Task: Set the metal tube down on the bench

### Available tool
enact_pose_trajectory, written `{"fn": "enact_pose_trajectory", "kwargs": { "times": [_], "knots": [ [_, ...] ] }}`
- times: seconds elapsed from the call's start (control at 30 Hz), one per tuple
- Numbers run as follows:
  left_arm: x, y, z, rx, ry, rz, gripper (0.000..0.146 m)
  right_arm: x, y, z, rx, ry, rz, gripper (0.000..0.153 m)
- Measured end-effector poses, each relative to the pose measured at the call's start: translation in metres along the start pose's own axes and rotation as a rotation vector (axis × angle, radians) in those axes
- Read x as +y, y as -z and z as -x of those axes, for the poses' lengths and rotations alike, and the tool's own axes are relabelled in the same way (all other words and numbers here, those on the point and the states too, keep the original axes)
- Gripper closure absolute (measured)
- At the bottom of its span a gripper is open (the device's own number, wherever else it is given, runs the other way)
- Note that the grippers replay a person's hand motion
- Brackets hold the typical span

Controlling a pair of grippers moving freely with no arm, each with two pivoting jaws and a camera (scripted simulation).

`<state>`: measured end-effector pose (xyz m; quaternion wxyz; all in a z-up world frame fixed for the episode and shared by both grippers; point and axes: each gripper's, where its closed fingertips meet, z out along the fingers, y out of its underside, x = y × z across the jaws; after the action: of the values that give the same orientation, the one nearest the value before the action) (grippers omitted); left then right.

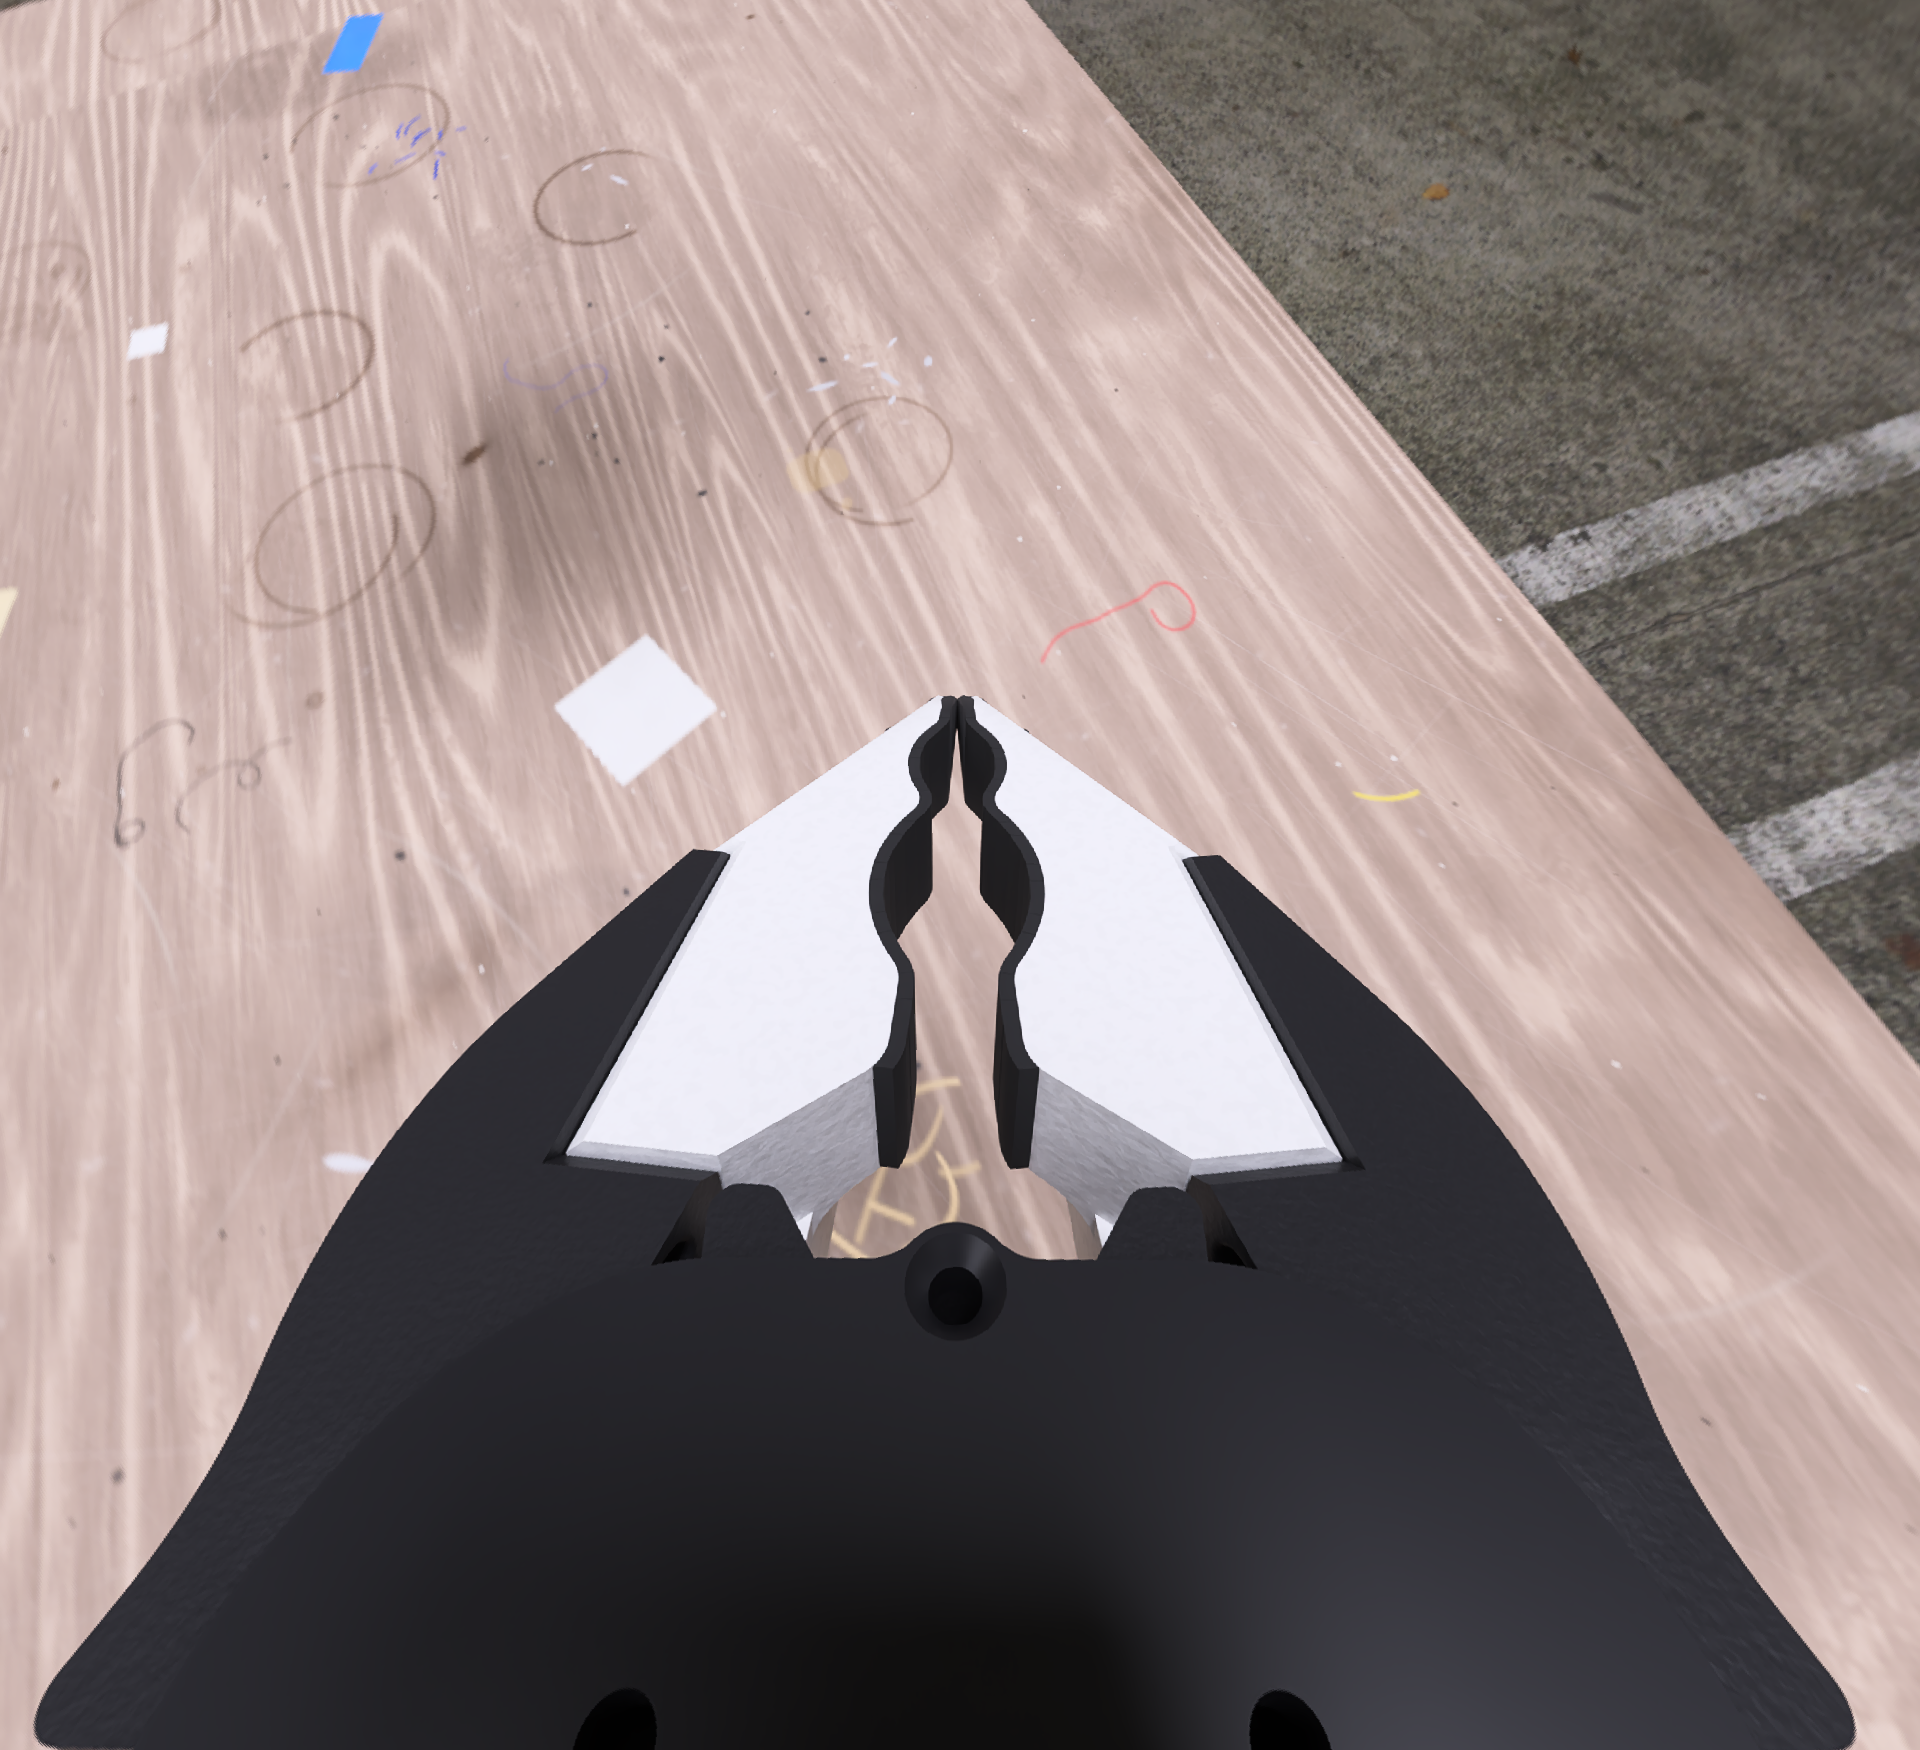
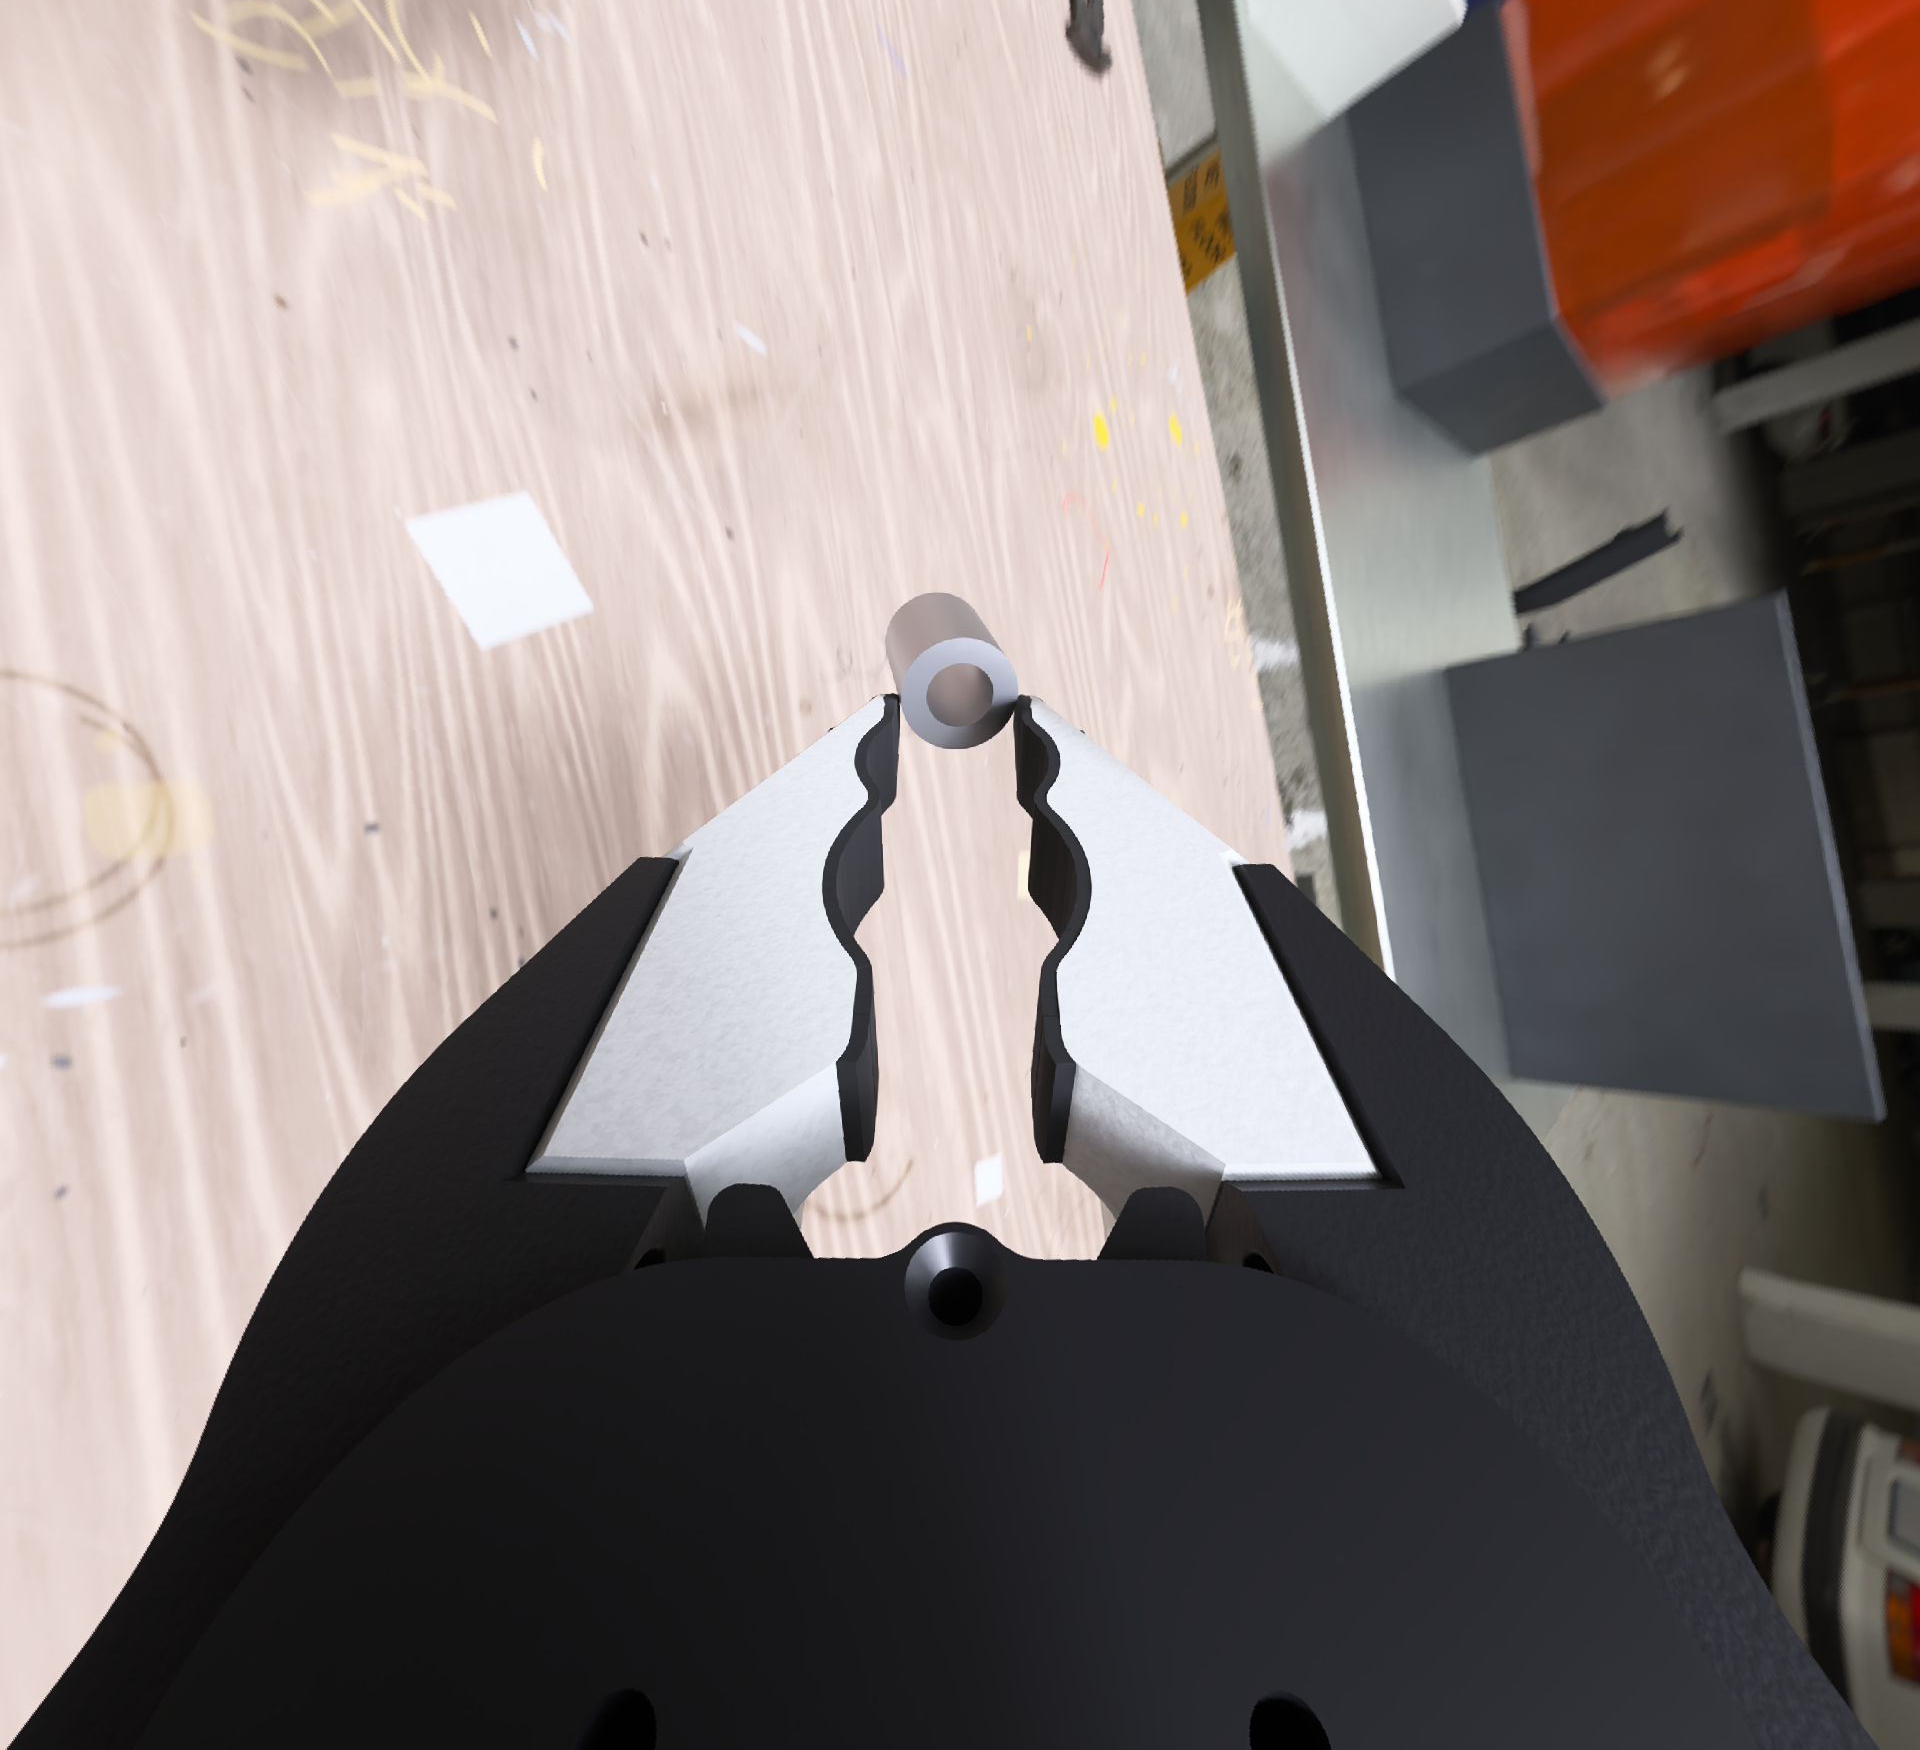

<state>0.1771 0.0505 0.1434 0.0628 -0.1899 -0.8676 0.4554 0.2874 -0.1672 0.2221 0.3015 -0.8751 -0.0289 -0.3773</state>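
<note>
The metal tube [image 2: 956, 687] is a short grey hollow cylinder, seen end-on in the right wrist view. My right gripper [image 2: 956, 701] is shut on the tube, which is pinched between the fingertips and held above the wooden bench [image 2: 623, 298]. My left gripper [image 1: 956, 703] is shut and empty, its fingertips touching, above the bench [image 1: 727, 350]. The tube does not show in the left wrist view.
A white paper square [image 2: 499, 568] lies on the bench left of the tube; it also shows in the left wrist view [image 1: 636, 708]. A blue tape piece [image 1: 353, 43] lies far back. The bench edge [image 2: 1236, 453] runs right of the tube, with grey boxes [image 2: 1652, 859] and an orange box [image 2: 1745, 131] beyond.
</note>
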Motion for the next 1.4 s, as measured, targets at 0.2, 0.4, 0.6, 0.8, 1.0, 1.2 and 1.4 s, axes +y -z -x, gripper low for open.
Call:
{"fn": "enact_pose_trajectory", "kwargs": {
  "times": [0.2, 0.4, 0.6, 0.8, 1.0, 1.2, 1.4],
  "knots": [
    [-0.023, -0.024, 0.016, -0.016, -0.110, 0.031, 0.146, 0.064, 0.003, -0.016, -0.020, -0.116, 0.137, 0.131],
    [-0.057, -0.036, 0.032, -0.030, -0.213, 0.004, 0.146, 0.122, -0.011, -0.006, -0.146, -0.222, 0.314, 0.131],
    [-0.075, -0.050, 0.039, -0.037, -0.303, 0.049, 0.146, 0.167, -0.034, 0.005, -0.248, -0.261, 0.462, 0.131],
    [-0.086, -0.056, 0.038, -0.030, -0.357, 0.080, 0.146, 0.198, -0.048, 0.013, -0.327, -0.292, 0.540, 0.131],
    [-0.087, -0.058, 0.042, -0.027, -0.353, 0.078, 0.146, 0.225, -0.056, 0.024, -0.402, -0.317, 0.657, 0.131],
    [-0.084, -0.058, 0.043, -0.033, -0.352, 0.088, 0.146, 0.236, -0.066, 0.030, -0.417, -0.313, 0.683, 0.131],
    [-0.081, -0.057, 0.043, -0.038, -0.357, 0.101, 0.146, 0.247, -0.069, 0.035, -0.430, -0.313, 0.728, 0.131]
  ]
}}
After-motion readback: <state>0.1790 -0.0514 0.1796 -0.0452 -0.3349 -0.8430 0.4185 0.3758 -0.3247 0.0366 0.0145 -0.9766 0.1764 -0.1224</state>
